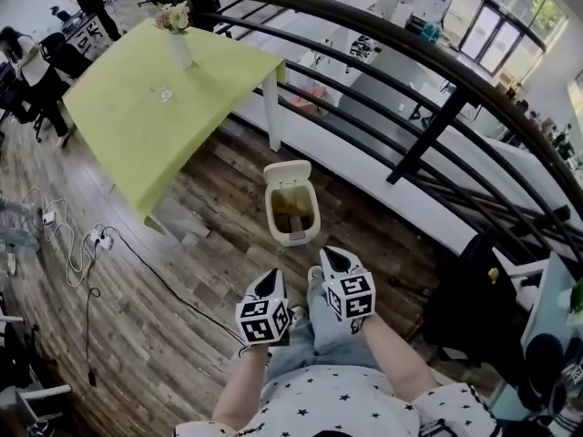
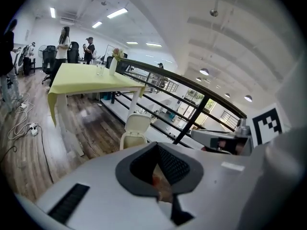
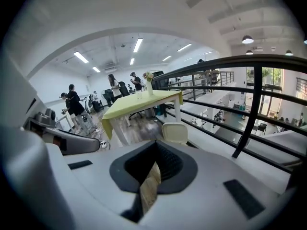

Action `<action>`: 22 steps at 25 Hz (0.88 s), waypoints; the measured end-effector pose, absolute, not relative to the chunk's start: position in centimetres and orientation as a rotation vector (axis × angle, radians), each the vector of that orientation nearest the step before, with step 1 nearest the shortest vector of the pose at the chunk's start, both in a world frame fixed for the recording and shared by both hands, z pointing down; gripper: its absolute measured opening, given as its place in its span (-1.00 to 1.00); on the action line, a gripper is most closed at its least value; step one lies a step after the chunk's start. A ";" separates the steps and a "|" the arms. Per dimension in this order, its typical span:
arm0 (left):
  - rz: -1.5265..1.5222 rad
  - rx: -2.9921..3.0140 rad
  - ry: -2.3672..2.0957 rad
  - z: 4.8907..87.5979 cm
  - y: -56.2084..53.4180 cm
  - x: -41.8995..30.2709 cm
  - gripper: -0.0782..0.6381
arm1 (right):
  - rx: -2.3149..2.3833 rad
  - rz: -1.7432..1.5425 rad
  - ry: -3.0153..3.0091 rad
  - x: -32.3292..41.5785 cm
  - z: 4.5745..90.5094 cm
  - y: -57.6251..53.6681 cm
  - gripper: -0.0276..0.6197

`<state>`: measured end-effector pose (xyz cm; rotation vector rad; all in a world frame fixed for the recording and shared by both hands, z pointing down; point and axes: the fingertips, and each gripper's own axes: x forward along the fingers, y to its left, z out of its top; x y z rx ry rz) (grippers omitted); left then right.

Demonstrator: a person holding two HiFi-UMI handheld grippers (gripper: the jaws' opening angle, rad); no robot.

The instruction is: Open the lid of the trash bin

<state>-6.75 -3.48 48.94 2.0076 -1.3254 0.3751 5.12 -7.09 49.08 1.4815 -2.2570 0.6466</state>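
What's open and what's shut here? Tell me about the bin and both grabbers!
Lid: open, tipped back.
Bin: upright on the floor.
Left gripper: shut, holding nothing.
Right gripper: shut, holding nothing.
Vase: upright on the table, flowers in it.

Dark wood plank floor (image 1: pixel 209 235) all around. Ahead-left of the left gripper (image 1: pixel 269 282): table with lime-green cloth (image 1: pixel 146 116), 1 vase of flowers (image 1: pixel 177 33) on top. Black metal railing (image 1: pixel 428 80) runs ahead and right of the right gripper (image 1: pixel 335 259), with a lower level beyond it. Cables and power strips (image 1: pixel 77 239) on the floor well left. Office chairs (image 1: pixel 62 55) past the table. White ceiling, strip lights (image 2: pixel 117 13). Big windows (image 1: pixel 496 30) far ahead-right.
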 end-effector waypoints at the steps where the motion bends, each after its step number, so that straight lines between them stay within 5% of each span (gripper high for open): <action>1: 0.371 2.014 -1.326 48.4 -3.3 -6.6 -0.75 | 1.490 0.644 -2.263 5.4 48.3 -6.7 -0.94; 22: 0.308 2.125 -1.398 41.4 -1.4 -7.4 -0.75 | 1.482 0.415 -2.440 4.7 38.0 -4.1 -0.94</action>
